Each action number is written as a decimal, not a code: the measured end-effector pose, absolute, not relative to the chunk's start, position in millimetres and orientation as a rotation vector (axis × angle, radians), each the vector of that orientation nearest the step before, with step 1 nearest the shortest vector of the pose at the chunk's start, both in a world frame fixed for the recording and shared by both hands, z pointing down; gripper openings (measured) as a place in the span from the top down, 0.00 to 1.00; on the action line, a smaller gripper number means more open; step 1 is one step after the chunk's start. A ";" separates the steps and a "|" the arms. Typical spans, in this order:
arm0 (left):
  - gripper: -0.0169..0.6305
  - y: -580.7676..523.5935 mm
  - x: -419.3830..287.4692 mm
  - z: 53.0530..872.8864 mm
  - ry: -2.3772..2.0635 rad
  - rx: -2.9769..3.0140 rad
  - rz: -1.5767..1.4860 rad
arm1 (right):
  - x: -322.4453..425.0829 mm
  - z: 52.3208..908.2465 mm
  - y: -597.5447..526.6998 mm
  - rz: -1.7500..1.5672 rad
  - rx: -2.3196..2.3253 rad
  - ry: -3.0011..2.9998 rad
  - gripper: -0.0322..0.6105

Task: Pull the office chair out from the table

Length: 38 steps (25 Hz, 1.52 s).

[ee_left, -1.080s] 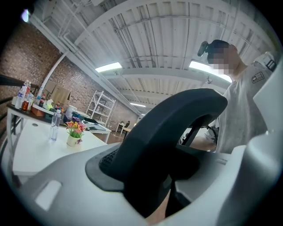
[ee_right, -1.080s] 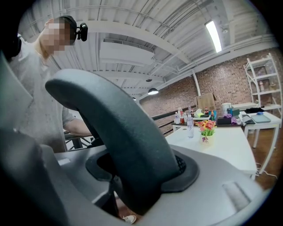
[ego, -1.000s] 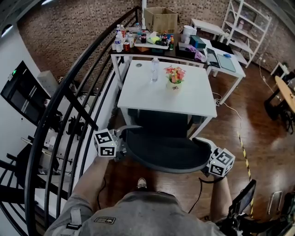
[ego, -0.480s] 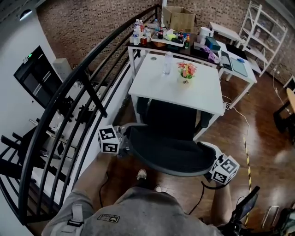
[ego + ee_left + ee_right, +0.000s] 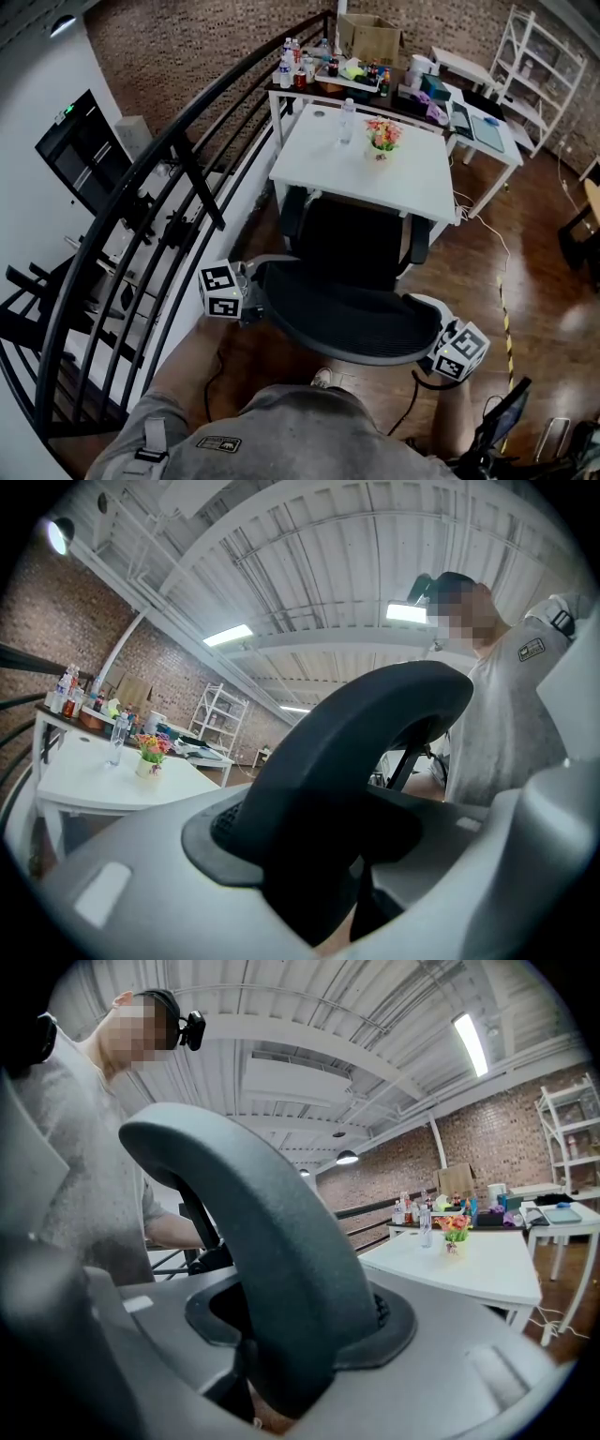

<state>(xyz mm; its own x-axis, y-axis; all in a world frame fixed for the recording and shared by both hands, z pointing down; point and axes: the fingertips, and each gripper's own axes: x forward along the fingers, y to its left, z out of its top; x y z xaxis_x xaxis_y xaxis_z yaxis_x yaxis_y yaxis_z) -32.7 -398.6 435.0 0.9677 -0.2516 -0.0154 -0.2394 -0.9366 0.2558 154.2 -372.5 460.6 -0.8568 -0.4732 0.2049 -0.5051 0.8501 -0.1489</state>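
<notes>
The chair (image 5: 347,300) is drawn farther from the table (image 5: 412,187) than before — clamped by the left gripper (image 5: 249,306) and by the right gripper (image 5: 433,343), whose jaws are closing.

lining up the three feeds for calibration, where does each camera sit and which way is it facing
Head view: on the person's head, facing steeply down past the office chair to the white table; shows the torso, left gripper and right gripper.
Left gripper view: on the left gripper, facing along jaws clamped on the chair's backrest rim; torso at right.
Right gripper view: on the right gripper, jaws closing on the rim's other side; torso at left.
Shared: both gripper views catch the table and flower pot.
</notes>
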 end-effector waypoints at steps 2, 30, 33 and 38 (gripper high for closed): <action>0.59 -386.2 -34.9 435.4 -0.356 2.865 -0.072 | 152.1 461.3 -360.3 0.295 0.769 -2.867 0.59; 0.60 -217.2 -62.0 433.6 -0.308 2.863 -0.070 | 124.5 461.3 -182.8 0.333 0.795 -2.857 0.60; 0.59 -200.4 -59.6 434.3 -0.333 2.853 -0.069 | 126.6 461.2 -166.3 0.316 0.760 -2.865 0.62; 0.59 -172.5 -55.2 432.0 -0.357 2.843 -0.073 | 131.9 458.0 -141.1 0.287 0.717 -2.884 0.63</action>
